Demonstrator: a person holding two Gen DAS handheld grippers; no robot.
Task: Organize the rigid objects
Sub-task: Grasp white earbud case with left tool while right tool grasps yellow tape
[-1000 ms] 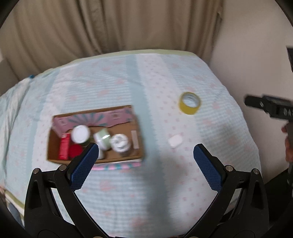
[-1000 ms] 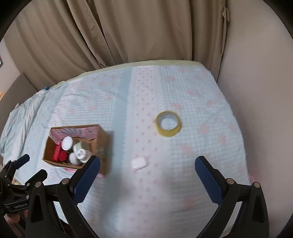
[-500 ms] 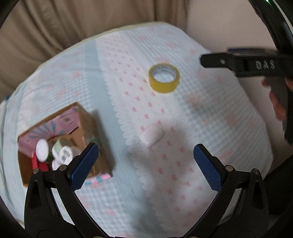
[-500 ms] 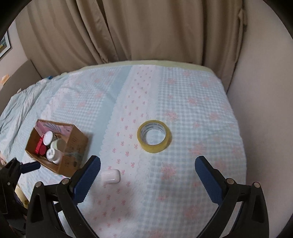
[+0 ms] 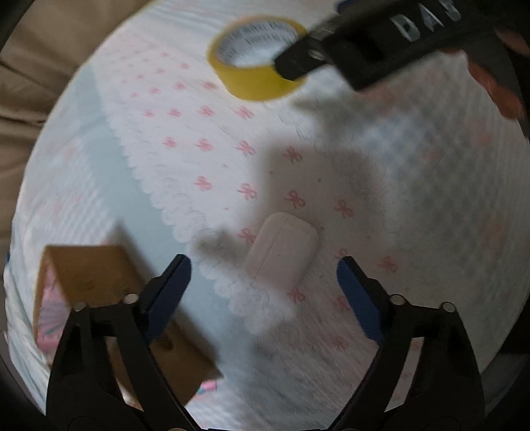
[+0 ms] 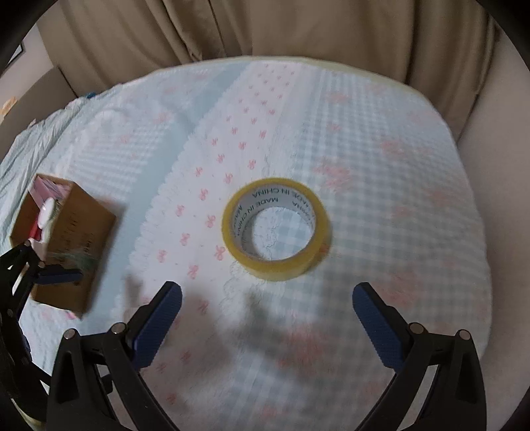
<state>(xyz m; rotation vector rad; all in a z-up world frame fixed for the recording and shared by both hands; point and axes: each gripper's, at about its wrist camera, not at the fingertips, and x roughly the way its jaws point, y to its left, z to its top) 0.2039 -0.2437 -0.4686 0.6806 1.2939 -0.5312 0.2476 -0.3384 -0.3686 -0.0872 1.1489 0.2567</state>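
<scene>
A small white rounded case (image 5: 281, 252) lies on the patterned bedspread. My left gripper (image 5: 263, 277) is open and hovers just above it, the case between the fingertips. A yellow tape roll (image 6: 276, 228) lies flat ahead of my right gripper (image 6: 266, 305), which is open and empty just short of it. The roll also shows in the left wrist view (image 5: 256, 54), partly behind the right gripper's body (image 5: 381, 36). The cardboard box (image 6: 71, 238) holding several small jars stands at the left; in the left wrist view the box (image 5: 89, 281) is behind the left finger.
The bedspread (image 6: 381, 165) covers a bed that ends at beige curtains (image 6: 265, 30) behind and a wall (image 6: 497, 165) on the right. The left gripper (image 6: 20, 275) shows at the right wrist view's left edge, beside the box.
Both grippers moved down and forward. The left one swung from the box to above the white case. The right one closed in on the tape roll. Both stayed open.
</scene>
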